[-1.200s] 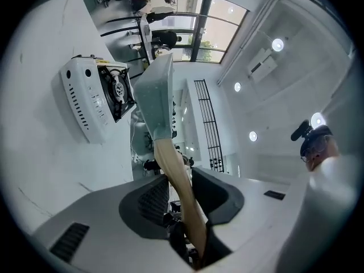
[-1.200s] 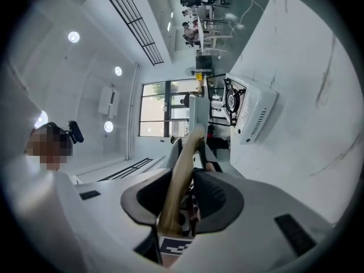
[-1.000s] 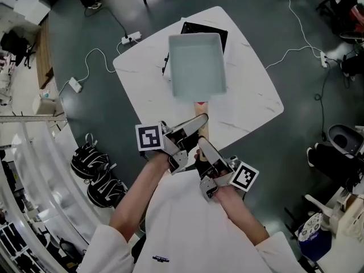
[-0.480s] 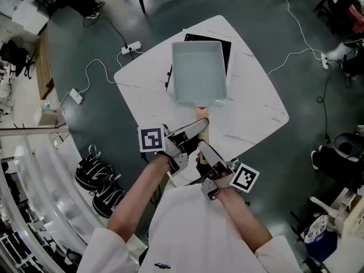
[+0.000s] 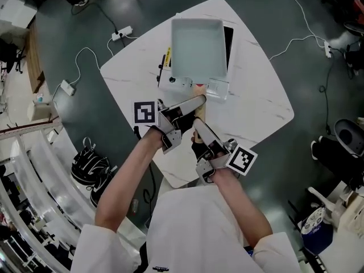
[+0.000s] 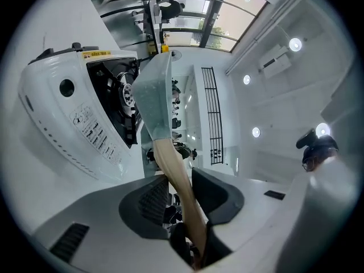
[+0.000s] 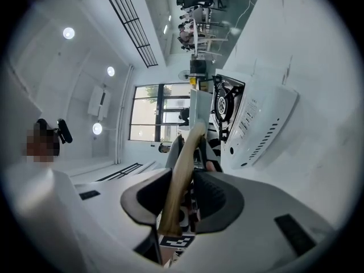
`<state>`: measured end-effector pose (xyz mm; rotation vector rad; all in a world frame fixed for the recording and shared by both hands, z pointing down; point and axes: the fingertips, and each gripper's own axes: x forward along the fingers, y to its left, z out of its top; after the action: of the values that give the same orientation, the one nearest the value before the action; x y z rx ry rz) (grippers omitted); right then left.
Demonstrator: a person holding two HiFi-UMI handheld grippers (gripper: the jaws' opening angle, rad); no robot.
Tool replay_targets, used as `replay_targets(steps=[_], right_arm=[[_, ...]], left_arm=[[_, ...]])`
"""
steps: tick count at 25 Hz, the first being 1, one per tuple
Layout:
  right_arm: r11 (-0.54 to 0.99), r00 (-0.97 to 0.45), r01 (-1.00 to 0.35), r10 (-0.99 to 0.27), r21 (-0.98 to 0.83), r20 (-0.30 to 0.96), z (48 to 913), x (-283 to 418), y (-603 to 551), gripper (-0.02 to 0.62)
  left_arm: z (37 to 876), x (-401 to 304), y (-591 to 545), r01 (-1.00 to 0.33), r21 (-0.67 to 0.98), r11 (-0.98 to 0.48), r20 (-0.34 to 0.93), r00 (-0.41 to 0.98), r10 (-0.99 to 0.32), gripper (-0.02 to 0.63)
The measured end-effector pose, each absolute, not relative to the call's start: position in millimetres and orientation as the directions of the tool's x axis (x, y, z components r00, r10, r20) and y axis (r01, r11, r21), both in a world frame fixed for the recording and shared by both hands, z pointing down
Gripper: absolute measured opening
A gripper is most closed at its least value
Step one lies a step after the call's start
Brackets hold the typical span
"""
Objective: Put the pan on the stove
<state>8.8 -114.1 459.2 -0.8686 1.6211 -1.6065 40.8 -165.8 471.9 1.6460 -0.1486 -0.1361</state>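
In the head view a pale rectangular pan (image 5: 198, 49) hangs over the white tabletop stove (image 5: 181, 83), covering most of it. The pan's wooden handle (image 5: 199, 91) points toward me. My left gripper (image 5: 193, 106) is shut on the handle close to the pan. My right gripper (image 5: 197, 133) is shut on the handle's near end. In the left gripper view the handle (image 6: 175, 175) runs between the jaws up to the pan (image 6: 152, 98), with the stove (image 6: 68, 118) beside it. In the right gripper view the handle (image 7: 181, 169) sits between the pads, and the stove (image 7: 256, 124) is to the right.
The stove stands on a white marble table (image 5: 256, 104) with rounded corners. On the dark floor lie a power strip (image 5: 122, 33) with cables, and two black backpacks (image 5: 91, 166) are at the left. A chair (image 5: 348, 136) is at the right edge.
Both grippers carried the pan forward by its handle until it came over the stove. The stove's white front now shows under the pan's near edge. Both grips are unchanged.
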Motion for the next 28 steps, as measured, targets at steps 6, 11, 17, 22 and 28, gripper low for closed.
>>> replay_targets(steps=[6, 11, 17, 22, 28], right_arm=[[0.009, -0.517, 0.026, -0.856, -1.0, -0.021, 485, 5, -143, 0.123], [-0.009, -0.487, 0.047, -0.873, -0.999, -0.015, 509, 3, -168, 0.121], [-0.022, -0.472, 0.045, -0.881, -0.999, -0.002, 522, 1, -182, 0.121], [-0.046, -0.474, 0.021, -0.88, -0.999, 0.03, 529, 0, -179, 0.12], [-0.036, -0.455, -0.009, -0.89, -0.999, 0.036, 532, 2, -179, 0.122]], left_arm=[[497, 43, -193, -0.004, 0.994, -0.106, -0.006, 0.995, -0.1, 0.13], [520, 46, -216, -0.021, 0.993, -0.117, 0.016, 0.999, -0.037, 0.13], [532, 47, -227, -0.02, 0.995, -0.1, 0.019, 1.0, -0.005, 0.13], [537, 48, -224, 0.018, 0.998, -0.052, -0.017, 1.0, 0.004, 0.129], [540, 47, -225, 0.056, 0.998, -0.01, -0.056, 0.998, -0.017, 0.135]])
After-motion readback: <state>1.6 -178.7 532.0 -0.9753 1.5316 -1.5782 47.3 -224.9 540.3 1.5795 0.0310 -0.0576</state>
